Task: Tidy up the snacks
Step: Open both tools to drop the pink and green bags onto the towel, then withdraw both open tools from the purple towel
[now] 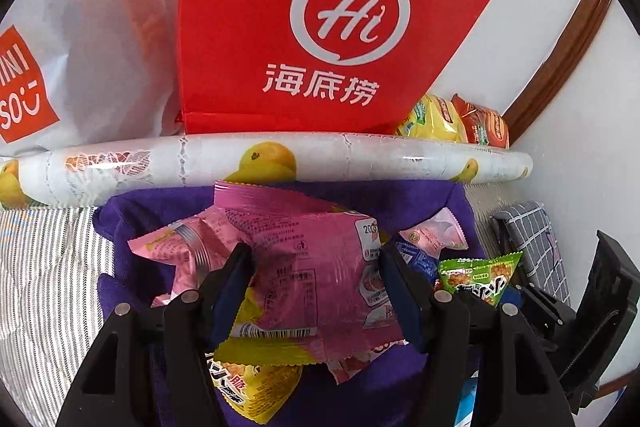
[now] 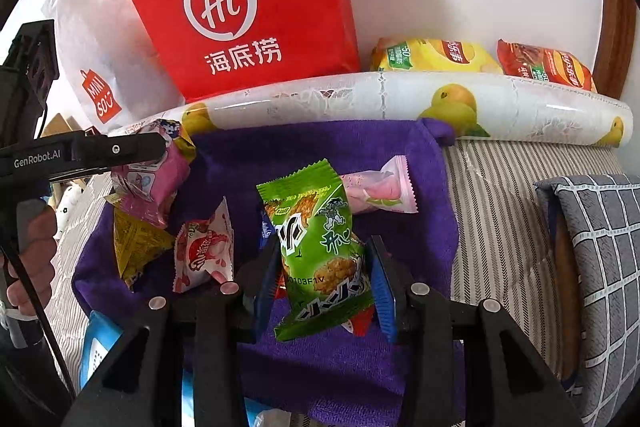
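My left gripper (image 1: 316, 283) is shut on a pink snack packet (image 1: 304, 259) and holds it above the purple towel (image 1: 132, 223); it shows from the side in the right wrist view (image 2: 160, 151). My right gripper (image 2: 324, 275) is shut on a green snack packet (image 2: 316, 243), also seen in the left wrist view (image 1: 480, 275). On the towel (image 2: 400, 227) lie a yellow packet (image 2: 136, 247), a red-and-white packet (image 2: 204, 255) and a pale pink packet (image 2: 376, 187).
A red paper bag (image 2: 248, 7) and a white Miniso bag (image 2: 96, 67) stand against the wall behind a rolled fruit-print sheet (image 2: 400, 99). Yellow (image 2: 432, 55) and red (image 2: 540, 63) chip bags lie behind the roll. A grey checked cushion (image 2: 600, 247) is at right.
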{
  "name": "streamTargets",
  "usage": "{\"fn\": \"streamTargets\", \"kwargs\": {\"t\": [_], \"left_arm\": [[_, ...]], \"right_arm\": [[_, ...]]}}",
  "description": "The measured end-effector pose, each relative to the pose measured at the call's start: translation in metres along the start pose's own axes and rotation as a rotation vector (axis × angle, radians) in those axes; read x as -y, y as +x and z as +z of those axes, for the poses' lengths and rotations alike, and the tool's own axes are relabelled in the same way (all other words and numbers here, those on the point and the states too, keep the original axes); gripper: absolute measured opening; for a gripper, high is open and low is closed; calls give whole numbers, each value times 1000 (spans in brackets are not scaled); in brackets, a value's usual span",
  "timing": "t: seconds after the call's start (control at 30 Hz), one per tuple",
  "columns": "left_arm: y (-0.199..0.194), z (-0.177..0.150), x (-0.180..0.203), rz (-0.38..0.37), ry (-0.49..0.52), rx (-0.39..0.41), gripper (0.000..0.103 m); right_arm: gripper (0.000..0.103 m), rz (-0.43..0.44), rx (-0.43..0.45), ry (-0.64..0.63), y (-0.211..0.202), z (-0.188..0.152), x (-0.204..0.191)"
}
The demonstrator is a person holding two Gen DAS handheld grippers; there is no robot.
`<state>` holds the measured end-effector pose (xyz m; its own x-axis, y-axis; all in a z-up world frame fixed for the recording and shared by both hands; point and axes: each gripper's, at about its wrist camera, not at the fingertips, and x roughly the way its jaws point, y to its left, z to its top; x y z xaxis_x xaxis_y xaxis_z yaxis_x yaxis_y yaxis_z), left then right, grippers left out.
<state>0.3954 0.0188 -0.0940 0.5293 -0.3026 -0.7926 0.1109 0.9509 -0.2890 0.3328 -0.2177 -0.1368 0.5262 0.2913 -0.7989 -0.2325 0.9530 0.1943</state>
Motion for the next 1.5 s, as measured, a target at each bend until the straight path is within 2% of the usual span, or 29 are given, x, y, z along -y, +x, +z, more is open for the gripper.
{"fn": "streamTargets", "kwargs": {"t": [0.3,0.53,0.73,0.93,1.03,1.17,1.37,1.5], "left_arm": [[-1,-1,0,-7,-4,-8,61],[-11,0,3,-5,-4,-10,63],[-25,0,10,-14,23,10,64],[-46,0,19,-24,39,34,64],[-61,-3,25,-30,50,56,64],[-86,-7,34,-38,77,92,69],[-110,-39,35,-40,88,84,71],[-126,-68,29,-18,98,82,71]], "right_arm": [[44,-23,12,-26,-1,-3,-3],[64,-39,31,-40,-3,-3,-5],[64,-57,58,-36,-17,2,-10],[64,-80,84,-5,-52,-6,-22],[64,-107,94,11,-75,-17,-29],[65,-92,93,49,-102,-37,-39],[65,-89,74,66,-133,-76,-59],[65,-43,68,102,-141,-103,-67]]}}
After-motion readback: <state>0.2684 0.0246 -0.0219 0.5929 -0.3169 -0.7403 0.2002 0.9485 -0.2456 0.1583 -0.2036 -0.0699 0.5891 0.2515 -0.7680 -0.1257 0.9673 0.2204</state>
